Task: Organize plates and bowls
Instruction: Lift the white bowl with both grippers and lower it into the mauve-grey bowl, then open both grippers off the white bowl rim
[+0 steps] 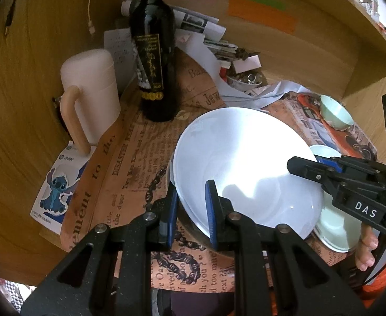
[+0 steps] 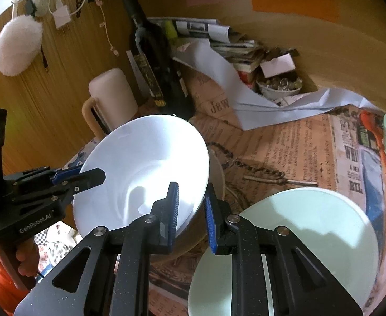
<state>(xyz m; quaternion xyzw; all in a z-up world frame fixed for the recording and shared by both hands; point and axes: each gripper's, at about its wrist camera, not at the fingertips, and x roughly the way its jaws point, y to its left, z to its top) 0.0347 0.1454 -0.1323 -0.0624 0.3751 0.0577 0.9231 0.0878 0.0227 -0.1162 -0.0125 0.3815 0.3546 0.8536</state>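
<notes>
Where the wooden desk meets its back panel, a newsprint-patterned paper (image 1: 129,163) covers the top, with loose papers (image 2: 219,60), a wine bottle (image 1: 153,60) and a pale mug (image 1: 92,89) behind. Held tilted above the paper, the white plate (image 1: 240,158) faces up and toward the cameras, its far rim raised. The left gripper (image 1: 191,210) is clamped on its left rim, the right gripper (image 2: 191,212) on the opposite rim. A green plate (image 2: 311,226) lies flat just beside it; a small green bowl (image 1: 336,112) sits farther right. Readable: "DAS" and "GenRobot.AI" on the grippers, "DISASTER" on the paper.
</notes>
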